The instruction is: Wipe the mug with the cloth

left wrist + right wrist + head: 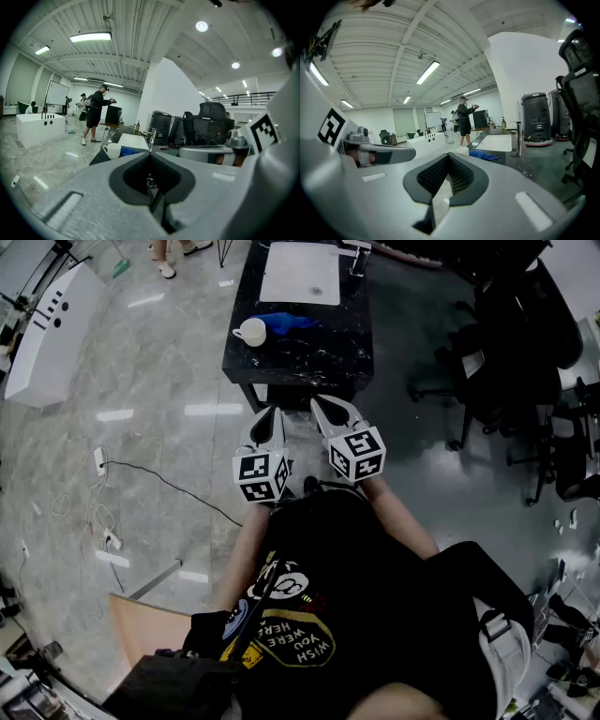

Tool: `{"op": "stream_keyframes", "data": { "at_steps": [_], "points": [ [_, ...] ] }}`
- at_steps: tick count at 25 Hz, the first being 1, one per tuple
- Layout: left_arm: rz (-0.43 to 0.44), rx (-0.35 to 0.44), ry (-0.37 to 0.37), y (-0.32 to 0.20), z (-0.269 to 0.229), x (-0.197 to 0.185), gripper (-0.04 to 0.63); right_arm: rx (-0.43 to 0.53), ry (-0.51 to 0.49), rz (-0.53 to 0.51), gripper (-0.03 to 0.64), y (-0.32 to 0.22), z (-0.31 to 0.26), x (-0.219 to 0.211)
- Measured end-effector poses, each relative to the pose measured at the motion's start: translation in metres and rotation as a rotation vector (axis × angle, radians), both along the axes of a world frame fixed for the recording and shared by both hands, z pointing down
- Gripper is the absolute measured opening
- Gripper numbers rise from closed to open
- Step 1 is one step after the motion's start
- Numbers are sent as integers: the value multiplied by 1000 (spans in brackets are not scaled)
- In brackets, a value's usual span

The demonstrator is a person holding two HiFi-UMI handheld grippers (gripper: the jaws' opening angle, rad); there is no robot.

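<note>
A white mug (251,331) stands at the left edge of a black table (319,352), with a blue cloth (291,322) lying just to its right. Both grippers hang in front of the table, well short of it and close to my body. My left gripper (271,412) and right gripper (320,402) are side by side, jaws shut with nothing in them. In the left gripper view the mug (112,150) and cloth (127,151) show far beyond the closed left gripper (150,154). In the right gripper view, past the closed right gripper (449,155), lie the mug (462,150) and cloth (484,155).
A white sink basin (300,273) with a faucet (357,259) sits at the table's far end. Black office chairs (525,352) crowd the right side. A white cabinet (47,334) and floor cables (103,465) are at the left. People stand beyond the table (96,117).
</note>
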State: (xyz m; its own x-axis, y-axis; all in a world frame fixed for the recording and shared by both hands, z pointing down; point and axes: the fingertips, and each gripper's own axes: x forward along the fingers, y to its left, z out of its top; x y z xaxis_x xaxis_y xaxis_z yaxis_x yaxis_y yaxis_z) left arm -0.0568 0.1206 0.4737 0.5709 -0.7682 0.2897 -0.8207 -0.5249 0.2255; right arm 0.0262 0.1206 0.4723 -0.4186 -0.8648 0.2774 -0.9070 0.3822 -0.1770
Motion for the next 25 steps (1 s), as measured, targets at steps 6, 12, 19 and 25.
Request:
{"op": "stream_keyframes", "data": {
  "at_steps": [6,12,19,25],
  "points": [
    [5,-2,2,0,0,-1,3,2,0,-3,3,-1,0,-2],
    [8,-8,7,1,2,-1,3,0,2,-2,3,0,0,-2],
    [3,-14,14,1,4,-6,5,2,-12,22,3,0,2,0],
    [7,-20,24,-8,6,-14,5,-13,8,39,3,-6,4,-4]
  ]
}}
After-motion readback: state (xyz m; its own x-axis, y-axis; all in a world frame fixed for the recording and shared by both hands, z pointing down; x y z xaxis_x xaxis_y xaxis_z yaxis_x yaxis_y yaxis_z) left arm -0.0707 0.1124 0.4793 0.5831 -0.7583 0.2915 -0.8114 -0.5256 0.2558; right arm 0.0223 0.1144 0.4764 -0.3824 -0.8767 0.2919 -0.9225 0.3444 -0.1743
